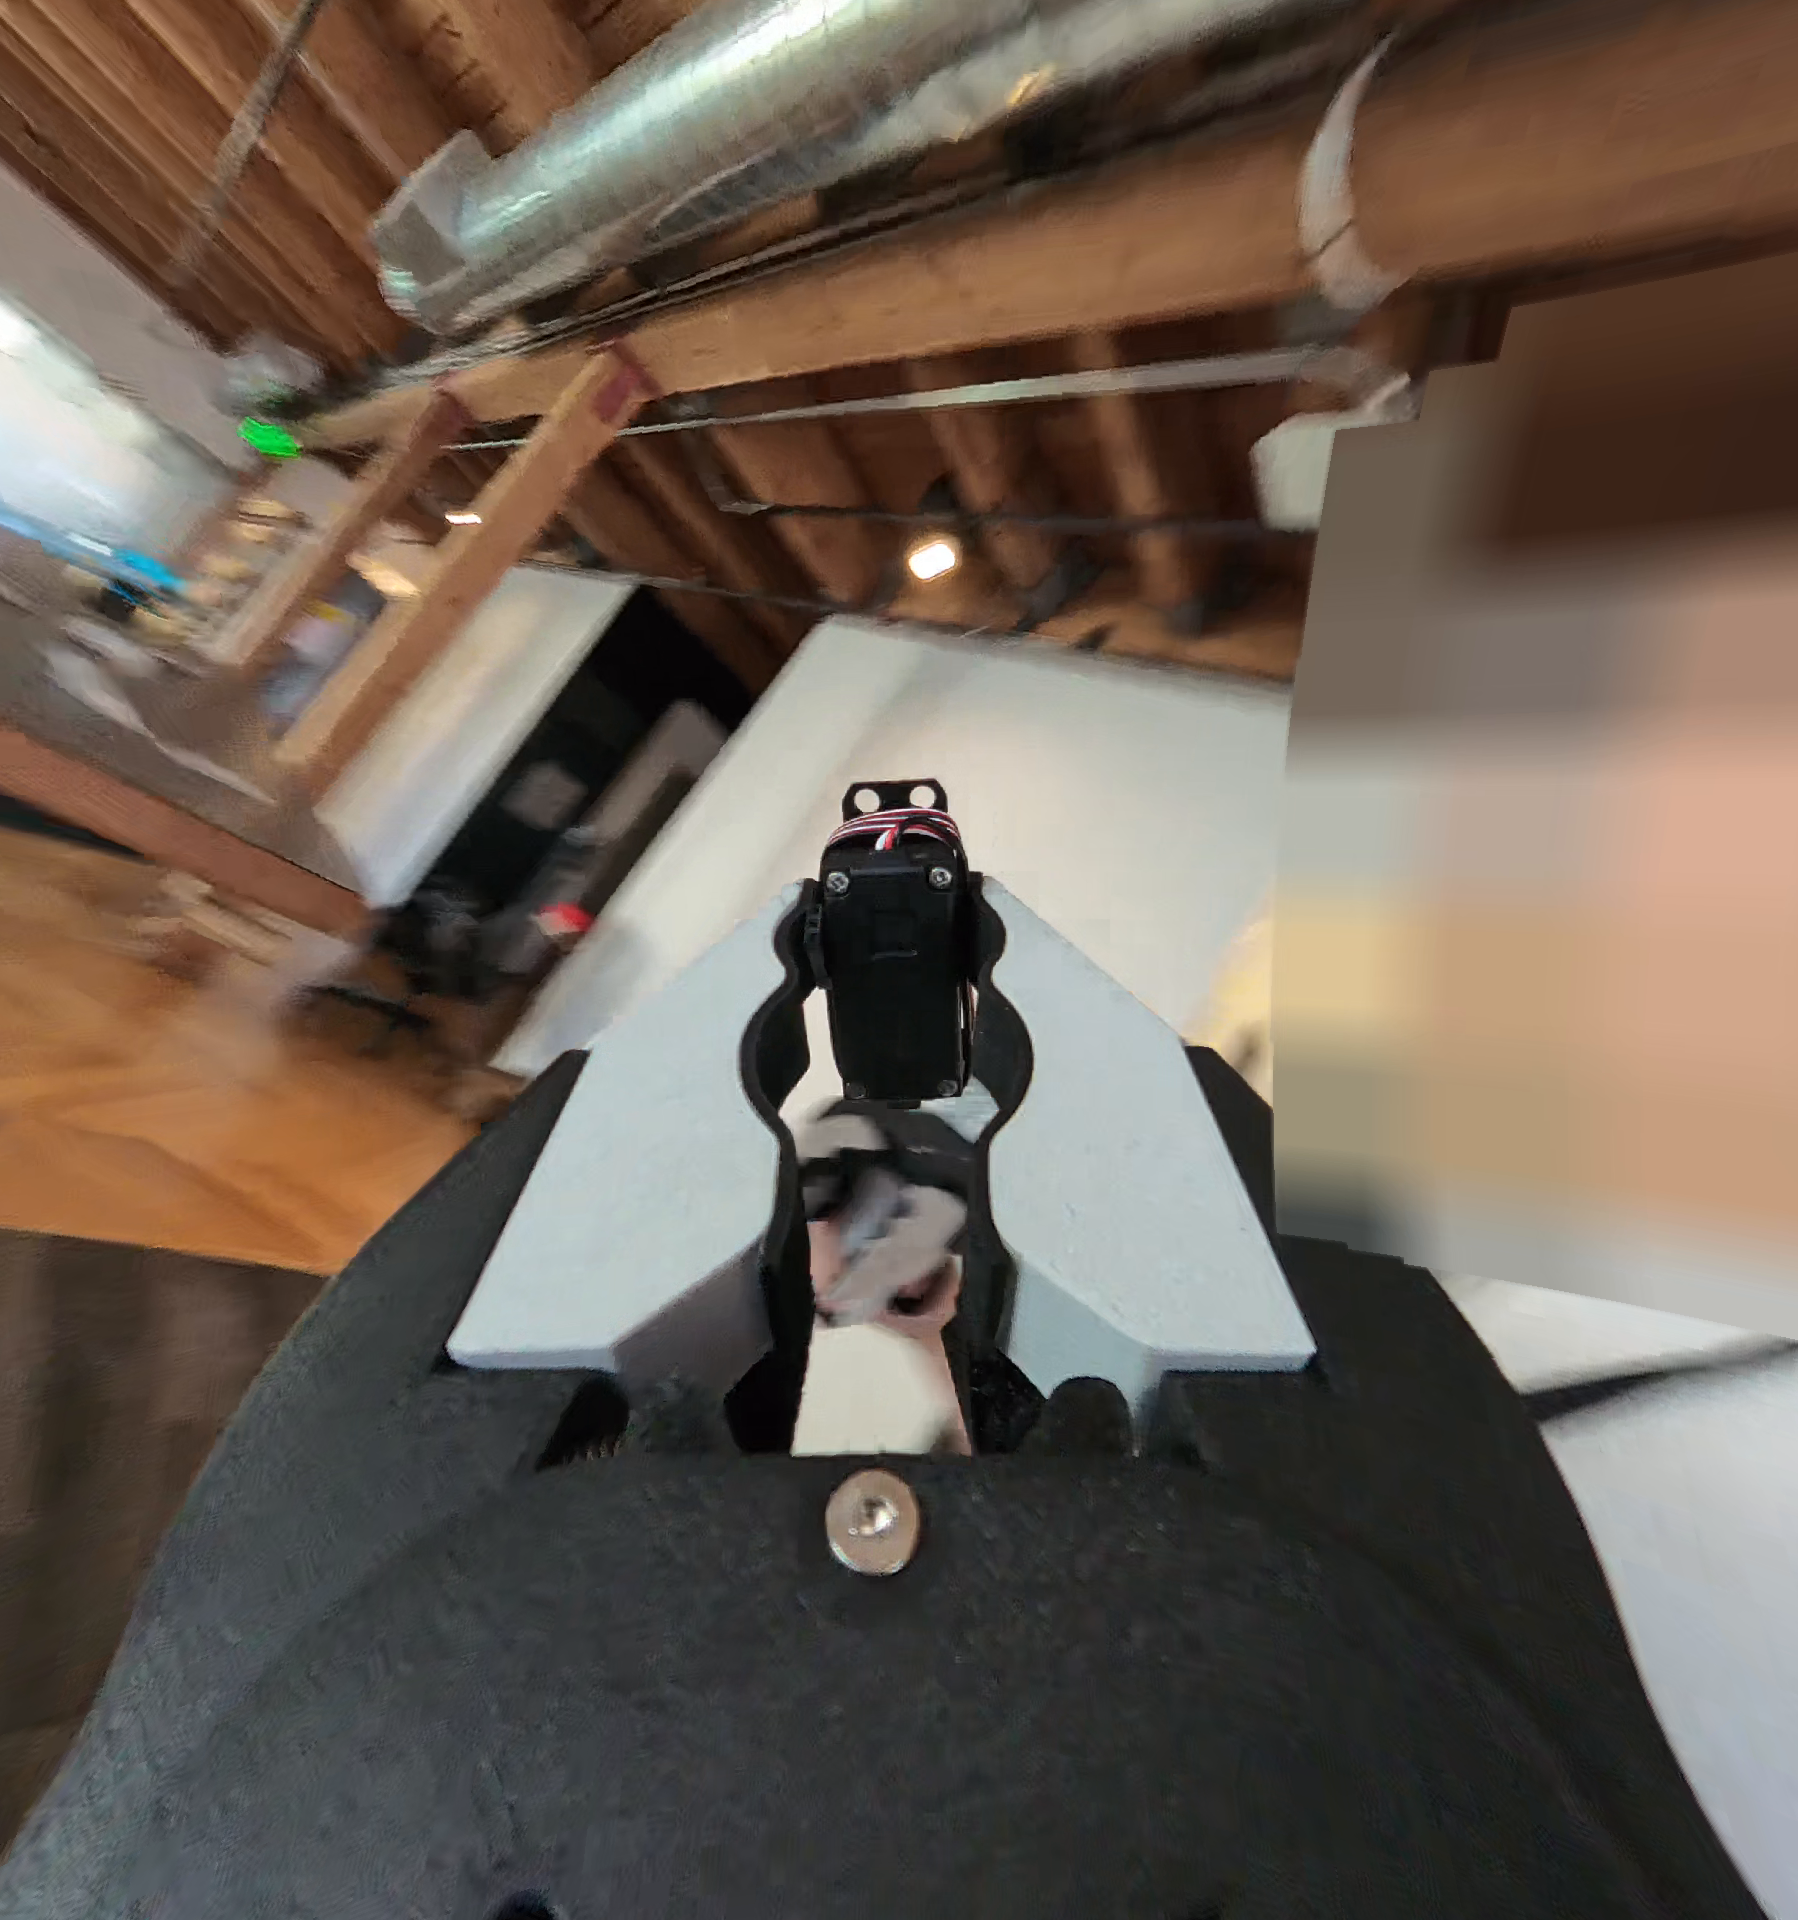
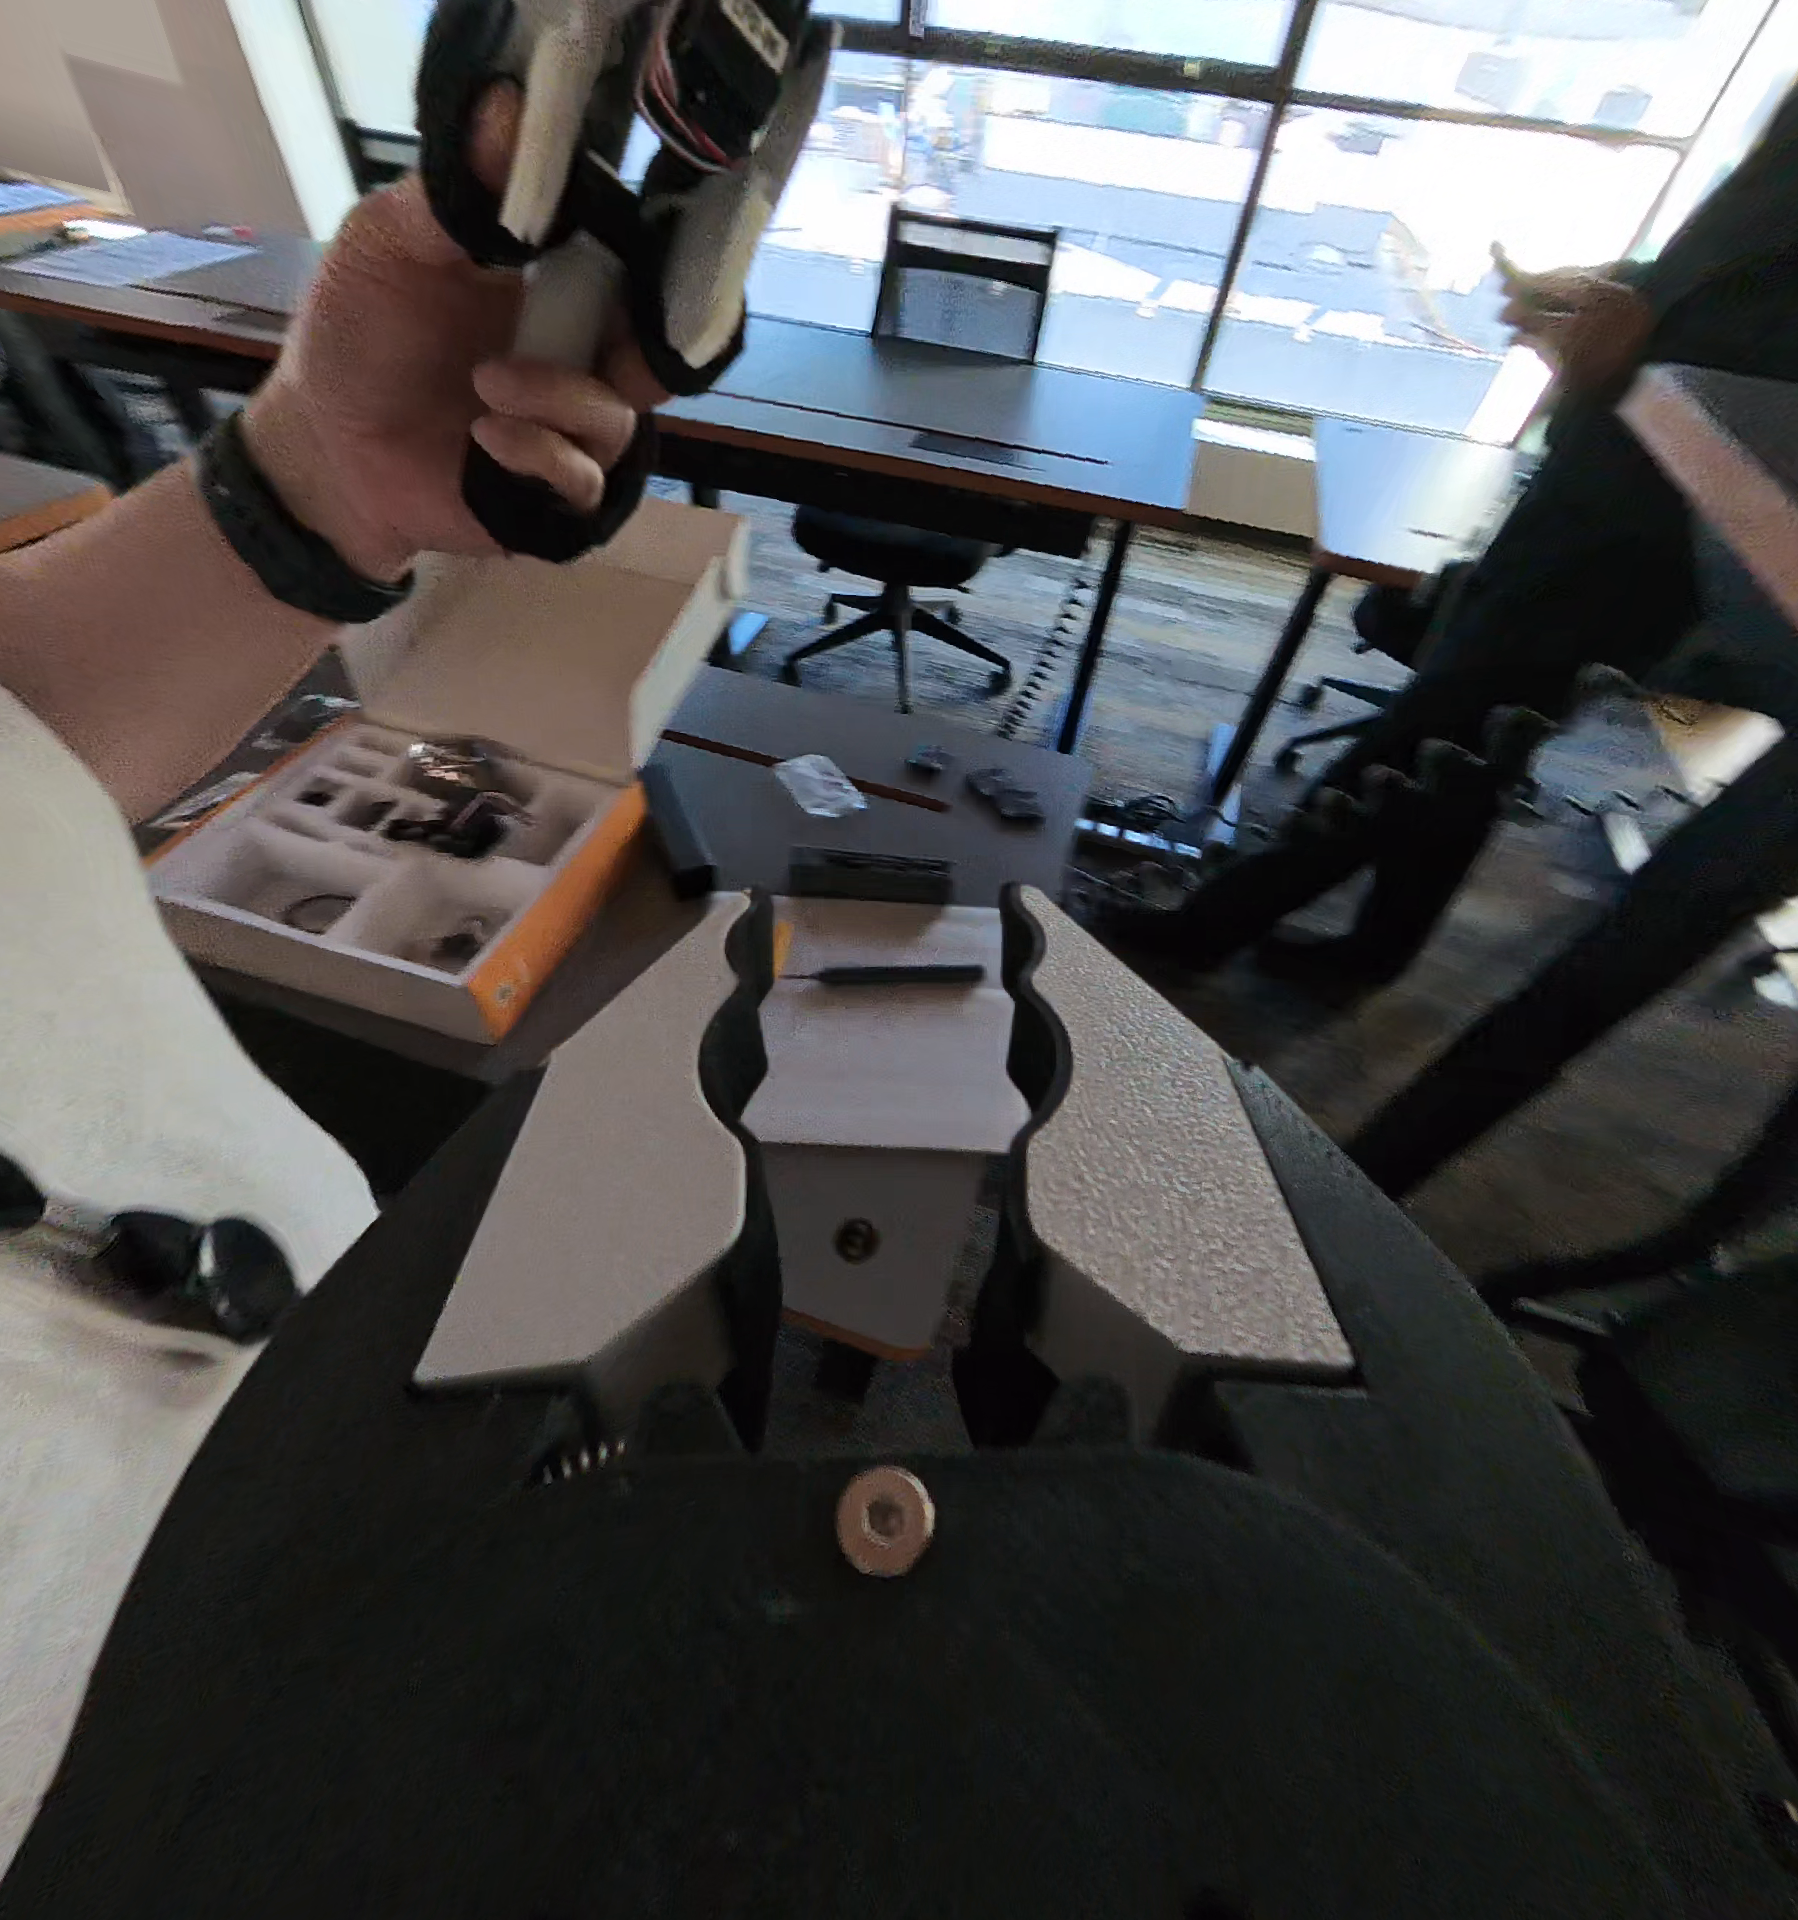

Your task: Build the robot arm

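Note:
My left gripper is tilted up towards the ceiling and is shut on a small black servo motor with red and white wires at its top. The same gripper shows in the right wrist view at the top left, held by a hand, with the servo in it. My right gripper is open and empty. It hovers over a white flat box on which a thin black screwdriver lies.
An open orange-edged box with foam cut-outs holds small parts at the left. A dark table carries a black bar, a plastic bag and small black parts. A person stands at the right. An office chair is behind. Tip to tip, the grippers are about 20 cm apart.

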### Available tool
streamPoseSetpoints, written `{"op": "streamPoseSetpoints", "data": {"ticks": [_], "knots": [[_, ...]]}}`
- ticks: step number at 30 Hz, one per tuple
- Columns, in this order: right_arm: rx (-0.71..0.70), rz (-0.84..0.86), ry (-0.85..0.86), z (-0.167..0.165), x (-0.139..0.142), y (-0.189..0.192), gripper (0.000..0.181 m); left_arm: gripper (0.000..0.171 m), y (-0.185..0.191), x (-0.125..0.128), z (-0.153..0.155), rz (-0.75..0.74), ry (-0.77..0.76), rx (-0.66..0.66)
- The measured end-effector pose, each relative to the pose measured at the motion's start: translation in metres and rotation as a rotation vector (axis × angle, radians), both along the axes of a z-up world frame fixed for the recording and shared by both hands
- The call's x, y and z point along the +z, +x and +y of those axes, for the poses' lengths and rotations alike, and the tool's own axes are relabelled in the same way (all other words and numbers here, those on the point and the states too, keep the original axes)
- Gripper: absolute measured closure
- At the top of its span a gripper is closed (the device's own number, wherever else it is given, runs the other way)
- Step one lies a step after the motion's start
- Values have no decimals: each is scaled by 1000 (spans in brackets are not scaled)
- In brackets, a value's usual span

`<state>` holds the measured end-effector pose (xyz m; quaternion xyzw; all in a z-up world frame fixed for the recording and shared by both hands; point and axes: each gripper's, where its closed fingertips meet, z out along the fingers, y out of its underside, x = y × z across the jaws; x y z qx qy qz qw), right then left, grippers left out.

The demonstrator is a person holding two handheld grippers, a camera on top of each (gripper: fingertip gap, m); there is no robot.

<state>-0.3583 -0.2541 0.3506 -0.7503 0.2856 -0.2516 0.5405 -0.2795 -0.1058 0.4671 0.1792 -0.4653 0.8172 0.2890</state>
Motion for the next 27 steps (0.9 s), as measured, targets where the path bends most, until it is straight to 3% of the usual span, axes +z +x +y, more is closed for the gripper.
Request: {"op": "streamPoseSetpoints", "data": {"ticks": [3,8,12,19,24,27], "knots": [[-87,10,39,-88,17,39,140,146,47,20,-80,-31,45,38],[-189,-43,22,-204,24,113,140,147,120,9,-194,-64,144,80],[-273,-89,35,-289,35,137,143,147,164,25,-274,-61,62,0],[-451,-81,-61,-504,48,174,143,146,239,69,-414,-101,140,20],[-419,-104,-89,-655,48,217,142,147,275,83,-513,-103,228,154],[-323,-93,-51,-722,58,260,142,147,290,90,-561,-18,224,247]]}}
